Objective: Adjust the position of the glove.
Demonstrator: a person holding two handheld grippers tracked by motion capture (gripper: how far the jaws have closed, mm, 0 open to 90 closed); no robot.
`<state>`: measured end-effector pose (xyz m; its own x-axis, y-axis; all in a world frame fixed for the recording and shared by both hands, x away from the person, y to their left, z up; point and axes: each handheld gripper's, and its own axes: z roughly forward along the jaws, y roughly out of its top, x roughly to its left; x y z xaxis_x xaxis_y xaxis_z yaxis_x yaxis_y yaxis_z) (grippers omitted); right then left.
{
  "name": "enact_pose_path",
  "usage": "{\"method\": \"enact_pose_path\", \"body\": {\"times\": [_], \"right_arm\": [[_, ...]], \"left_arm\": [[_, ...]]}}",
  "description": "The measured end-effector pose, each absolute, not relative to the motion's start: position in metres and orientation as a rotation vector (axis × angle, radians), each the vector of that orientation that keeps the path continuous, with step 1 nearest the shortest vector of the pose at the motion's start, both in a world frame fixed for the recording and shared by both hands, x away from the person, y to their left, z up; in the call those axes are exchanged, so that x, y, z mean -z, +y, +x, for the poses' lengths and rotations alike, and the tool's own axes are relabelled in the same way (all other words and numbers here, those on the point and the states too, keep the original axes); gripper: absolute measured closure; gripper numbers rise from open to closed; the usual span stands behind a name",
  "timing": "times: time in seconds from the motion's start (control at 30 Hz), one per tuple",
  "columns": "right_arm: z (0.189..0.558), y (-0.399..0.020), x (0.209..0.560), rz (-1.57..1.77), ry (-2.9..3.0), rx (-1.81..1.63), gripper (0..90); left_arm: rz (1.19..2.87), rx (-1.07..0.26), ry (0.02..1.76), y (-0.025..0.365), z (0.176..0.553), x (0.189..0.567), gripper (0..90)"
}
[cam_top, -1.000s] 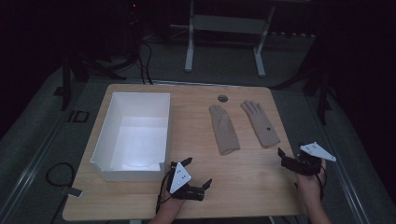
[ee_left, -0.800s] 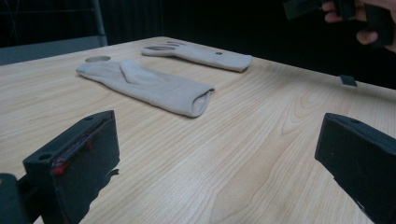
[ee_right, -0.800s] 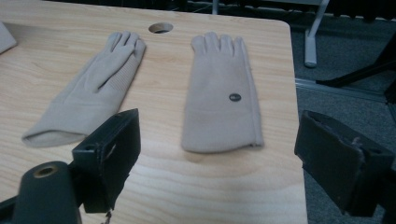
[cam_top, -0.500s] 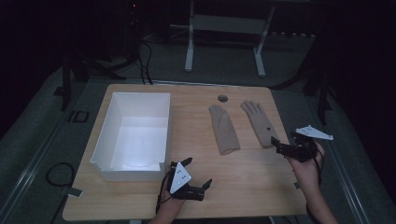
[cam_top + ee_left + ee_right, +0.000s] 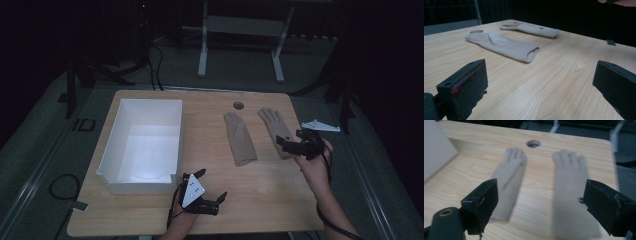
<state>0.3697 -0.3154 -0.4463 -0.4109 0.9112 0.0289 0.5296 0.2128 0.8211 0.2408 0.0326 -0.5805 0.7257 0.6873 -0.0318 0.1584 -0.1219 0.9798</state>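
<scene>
Gloves, a beige pair, lie flat side by side on the right half of the wooden bench (image 5: 250,190) in the high view: the left glove (image 5: 239,139) nearer the middle, the right glove (image 5: 276,131) toward the bench's right edge, fingers pointing away from the person. A white open box (image 5: 142,145) stands on the left half, well apart from them, and a round cable hole (image 5: 238,105) sits just beyond the gloves. The right claw (image 5: 284,143) has moved in from the bench's right edge over the last second and now hangs at the cuff end of the right glove, jaws apart. The left claw (image 5: 212,185) has stayed near the front edge beside the box corner, also open and empty.

From the left claw view, its two black jaws stand wide apart, low over bare wood, with nothing between them; the left glove (image 5: 504,46) lies ahead, cuff toward the camera, and the right glove (image 5: 531,29) beyond it.

From the right claw view, the jaws gape wide and hold nothing; the right glove (image 5: 571,195) lies between and below them, blurred, the left glove (image 5: 509,177) beside it. That approach suggests a pick of the right glove is about to start, probably for the box.
</scene>
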Motion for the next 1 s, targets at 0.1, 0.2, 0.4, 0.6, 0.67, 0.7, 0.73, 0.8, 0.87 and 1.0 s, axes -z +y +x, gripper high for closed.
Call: {"method": "enact_pose_path", "body": {"times": [0.1, 0.2, 0.4, 0.6, 0.67, 0.7, 0.73, 0.8, 0.87, 1.0], "right_arm": [[0.374, -0.304, 0.443, 1.293, 2.029, -1.085, 11.5], [0.380, -0.294, 0.440, 1.271, 2.028, -1.084, 15.6], [0.397, -0.276, 0.439, 1.231, 2.064, -1.096, 23.4], [0.417, -0.254, 0.449, 1.208, 2.139, -1.072, 26.8], [0.423, -0.248, 0.454, 1.210, 2.154, -1.064, 28.0], [0.426, -0.244, 0.456, 1.209, 2.168, -1.057, 28.0], [0.429, -0.241, 0.459, 1.210, 2.169, -1.047, 28.2], [0.435, -0.234, 0.463, 1.204, 2.189, -1.028, 29.2], [0.437, -0.230, 0.465, 1.205, 2.190, -1.022, 29.4], [0.448, -0.215, 0.475, 1.196, 2.218, -0.993, 30.3]], "left_arm": [[1.661, -0.514, 0.688, 0.033, 0.241, 0.581, 0.2], [1.662, -0.514, 0.687, 0.033, 0.241, 0.581, 0.2], [1.663, -0.515, 0.684, 0.033, 0.241, 0.580, 0.2], [1.661, -0.511, 0.686, 0.033, 0.241, 0.581, 0.2], [1.660, -0.510, 0.685, 0.033, 0.241, 0.581, 0.2], [1.663, -0.511, 0.684, 0.033, 0.241, 0.581, 0.2], [1.663, -0.511, 0.684, 0.033, 0.241, 0.581, 0.3], [1.662, -0.510, 0.685, 0.033, 0.241, 0.581, 0.2], [1.658, -0.508, 0.685, 0.033, 0.241, 0.581, 0.2], [1.659, -0.509, 0.684, 0.033, 0.241, 0.581, 0.2]]}}
